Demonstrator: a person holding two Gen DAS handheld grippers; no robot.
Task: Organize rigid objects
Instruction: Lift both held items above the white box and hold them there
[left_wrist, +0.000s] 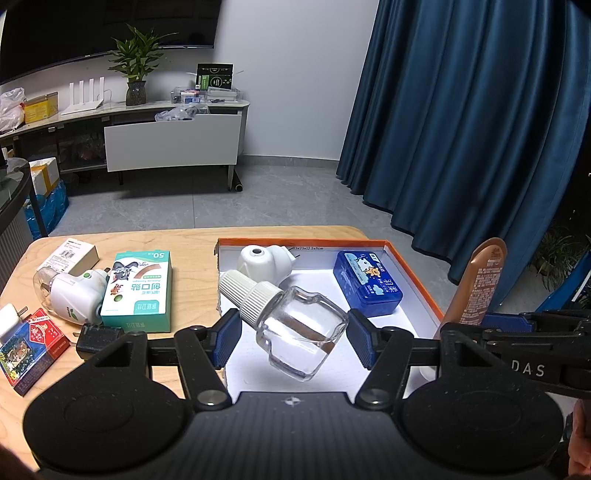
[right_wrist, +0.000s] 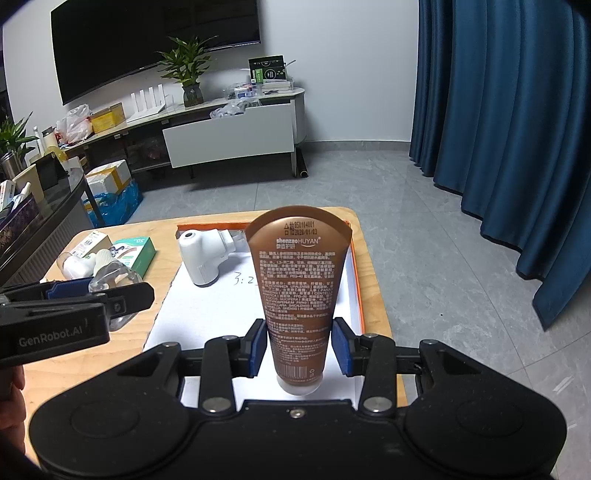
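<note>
Here the left gripper (left_wrist: 291, 338) is clamped on a clear glass bottle (left_wrist: 301, 338) with a ribbed white cap, tilted above the white floor of the orange-rimmed box (left_wrist: 413, 273); its liquid level is hard to read. The right gripper (right_wrist: 299, 347) pinches a brown tube (right_wrist: 299, 280), cap down, which hides the far right of the box, including the blue tin (left_wrist: 367, 282). A white plug-in heater (right_wrist: 203, 254) lies inside.

Right gripper (right_wrist: 299, 347) holding brown tube (right_wrist: 298, 280) upright over white tray (right_wrist: 207, 314), left gripper (right_wrist: 110, 291) holding clear bottle (right_wrist: 110, 275), wooden tabletop (right_wrist: 373, 295)
</note>
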